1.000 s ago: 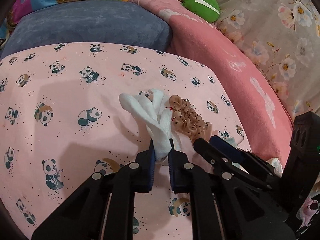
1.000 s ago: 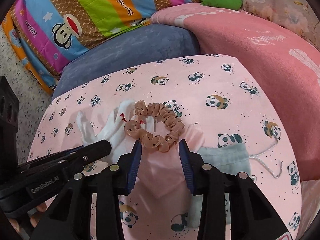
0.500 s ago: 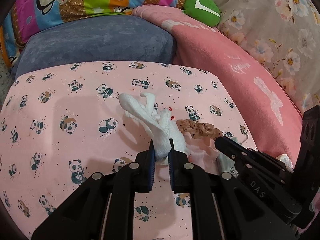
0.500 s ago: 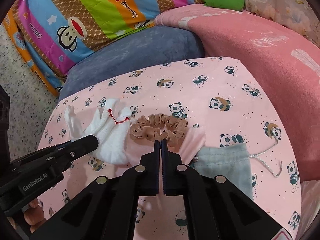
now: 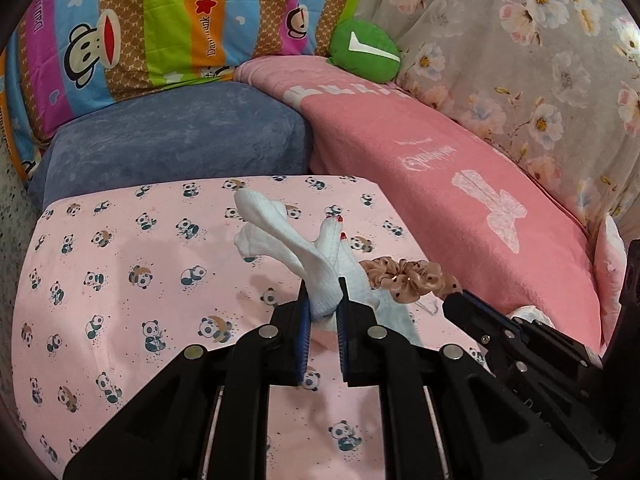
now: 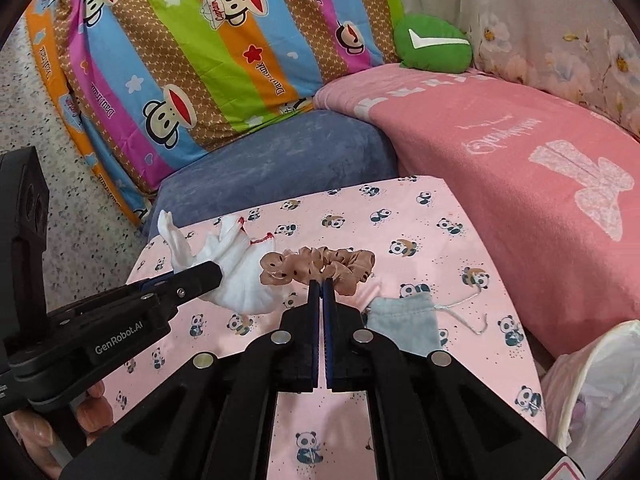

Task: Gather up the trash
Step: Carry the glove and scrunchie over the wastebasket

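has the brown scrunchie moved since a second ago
Yes. The scrunchie, pinched in the right gripper, has lifted off the panda sheet and away from the grey pouch.

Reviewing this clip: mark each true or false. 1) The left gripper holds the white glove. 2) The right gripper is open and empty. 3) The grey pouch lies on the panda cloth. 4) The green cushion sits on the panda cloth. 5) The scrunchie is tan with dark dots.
1) True: the left gripper is shut on the white glove.
2) False: the right gripper is shut on the scrunchie.
3) True: the grey pouch lies on the panda cloth, its string trailing beside it.
4) False: the green cushion rests at the back, above the pink blanket.
5) True.
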### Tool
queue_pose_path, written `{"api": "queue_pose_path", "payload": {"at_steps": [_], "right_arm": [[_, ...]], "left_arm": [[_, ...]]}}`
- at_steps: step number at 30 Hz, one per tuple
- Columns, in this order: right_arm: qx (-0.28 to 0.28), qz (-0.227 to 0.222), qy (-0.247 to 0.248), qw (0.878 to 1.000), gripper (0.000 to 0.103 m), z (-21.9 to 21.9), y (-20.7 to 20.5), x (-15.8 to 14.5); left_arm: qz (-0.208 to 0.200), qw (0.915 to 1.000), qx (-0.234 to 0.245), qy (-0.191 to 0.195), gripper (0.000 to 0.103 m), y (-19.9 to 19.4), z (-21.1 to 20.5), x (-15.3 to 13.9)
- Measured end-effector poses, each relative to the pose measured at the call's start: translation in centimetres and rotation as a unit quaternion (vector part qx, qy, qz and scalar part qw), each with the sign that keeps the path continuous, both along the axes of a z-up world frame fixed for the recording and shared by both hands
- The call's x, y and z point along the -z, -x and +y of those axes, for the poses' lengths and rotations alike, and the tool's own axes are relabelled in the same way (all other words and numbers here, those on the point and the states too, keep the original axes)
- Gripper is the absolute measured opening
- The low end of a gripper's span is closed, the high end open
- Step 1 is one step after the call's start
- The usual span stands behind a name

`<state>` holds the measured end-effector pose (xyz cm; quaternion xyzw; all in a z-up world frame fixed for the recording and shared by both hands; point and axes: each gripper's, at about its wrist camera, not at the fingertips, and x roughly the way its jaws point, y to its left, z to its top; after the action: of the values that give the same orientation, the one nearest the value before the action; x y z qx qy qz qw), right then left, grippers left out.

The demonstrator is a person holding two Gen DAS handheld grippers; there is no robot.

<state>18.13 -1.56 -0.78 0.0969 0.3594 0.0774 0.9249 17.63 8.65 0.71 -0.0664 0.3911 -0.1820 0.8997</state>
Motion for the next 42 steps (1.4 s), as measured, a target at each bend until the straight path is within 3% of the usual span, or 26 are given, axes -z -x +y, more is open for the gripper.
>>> {"api": "queue_pose_path", "payload": {"at_steps": [10,19,31,42], "right_arm": [[0.058,-0.029,-0.015,0.998,0.003,-5.9,8.4,-2.9],[0.115,-0.042,-0.023,0.992,0.003,-12.2,14.1,-3.7],[0.193,-0.037,-0.035,0.980,0.003,-20.7,20.5,-2.4],[0.228,-0.027,-0.045,0.972,0.003,-24.8,22.9,-0.6]], "left_arm": [[-0.015,0.9980,0.062,-0.004,0.011,4.6,-6.2,-1.4],[-0.024,0.9918,0.125,-0.015,0.011,8.0,-12.9,-2.1],[-0.023,0.9788,0.200,-0.040,0.011,11.8,-20.7,-1.3],[-0.019,0.9684,0.240,-0.065,0.011,14.0,-25.3,-0.2]]}}
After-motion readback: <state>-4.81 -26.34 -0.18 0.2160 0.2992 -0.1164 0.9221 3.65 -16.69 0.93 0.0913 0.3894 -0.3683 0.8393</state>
